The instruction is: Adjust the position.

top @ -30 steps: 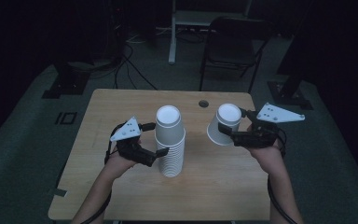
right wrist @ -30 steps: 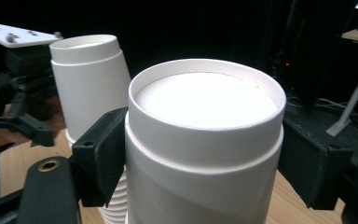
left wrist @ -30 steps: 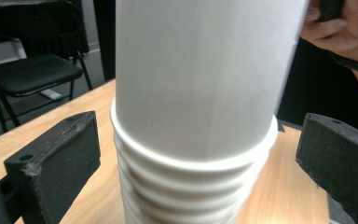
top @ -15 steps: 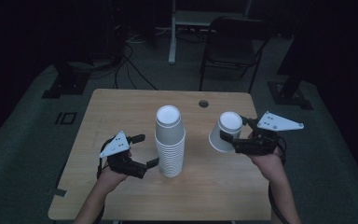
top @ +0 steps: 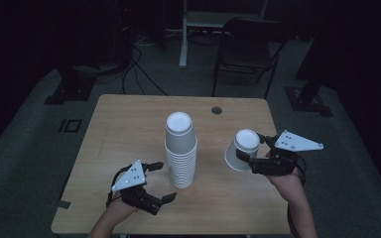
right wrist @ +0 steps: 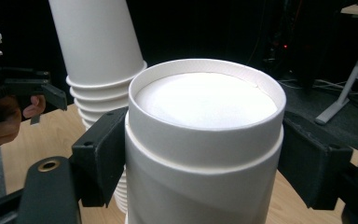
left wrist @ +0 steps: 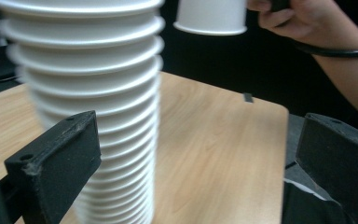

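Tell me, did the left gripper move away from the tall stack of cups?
Yes. The left gripper has let go of the stack of cups and pulled back toward the table's near edge, jaws open. The stack stayed put.

stack (top: 181, 151) upright at mid table (top: 129, 124), upside down. single cup (top: 242, 149) right of stack, apart from it, raised off the top, clamped bottom-up between jaws of right gripper (top: 256, 154). left gripper (top: 161, 181) low at near-left, just beside base of stack, jaws spread, not touching. hole (top: 217, 109) in far edge behind stack. chair (top: 248, 52) behind table, on floor.
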`<move>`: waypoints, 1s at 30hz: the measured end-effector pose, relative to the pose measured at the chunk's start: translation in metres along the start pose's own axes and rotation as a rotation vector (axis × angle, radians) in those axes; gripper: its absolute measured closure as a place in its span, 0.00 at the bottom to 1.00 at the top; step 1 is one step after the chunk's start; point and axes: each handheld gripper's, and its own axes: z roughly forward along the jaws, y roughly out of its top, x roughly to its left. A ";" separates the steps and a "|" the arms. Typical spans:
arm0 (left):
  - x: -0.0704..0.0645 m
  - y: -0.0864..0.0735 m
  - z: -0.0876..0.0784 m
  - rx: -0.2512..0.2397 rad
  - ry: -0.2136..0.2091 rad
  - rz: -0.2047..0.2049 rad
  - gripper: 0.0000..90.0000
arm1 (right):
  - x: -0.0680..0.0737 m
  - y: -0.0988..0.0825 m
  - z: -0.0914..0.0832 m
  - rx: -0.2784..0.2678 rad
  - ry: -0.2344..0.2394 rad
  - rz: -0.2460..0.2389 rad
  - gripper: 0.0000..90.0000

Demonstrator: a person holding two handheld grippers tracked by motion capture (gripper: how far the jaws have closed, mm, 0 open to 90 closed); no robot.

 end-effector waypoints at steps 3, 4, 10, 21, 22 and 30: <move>-0.005 -0.001 0.010 -0.002 -0.038 -0.010 0.00 | 0.002 -0.001 -0.001 -0.001 0.007 -0.001 0.25; -0.007 0.000 0.013 0.003 -0.055 -0.006 0.00 | 0.002 -0.001 -0.001 -0.001 0.004 -0.003 0.25; -0.017 0.003 0.033 0.027 -0.118 0.008 0.00 | 0.003 -0.001 -0.007 -0.015 0.009 0.003 0.25; -0.033 0.010 0.072 0.063 -0.199 0.047 0.02 | 0.004 0.002 -0.015 -0.025 0.007 -0.008 0.25; -0.034 0.011 0.076 0.063 -0.215 0.042 0.02 | 0.004 0.003 -0.016 -0.028 0.007 -0.010 0.25; -0.040 0.019 0.106 0.059 -0.253 0.034 0.02 | 0.007 0.006 -0.017 -0.040 0.017 -0.017 0.25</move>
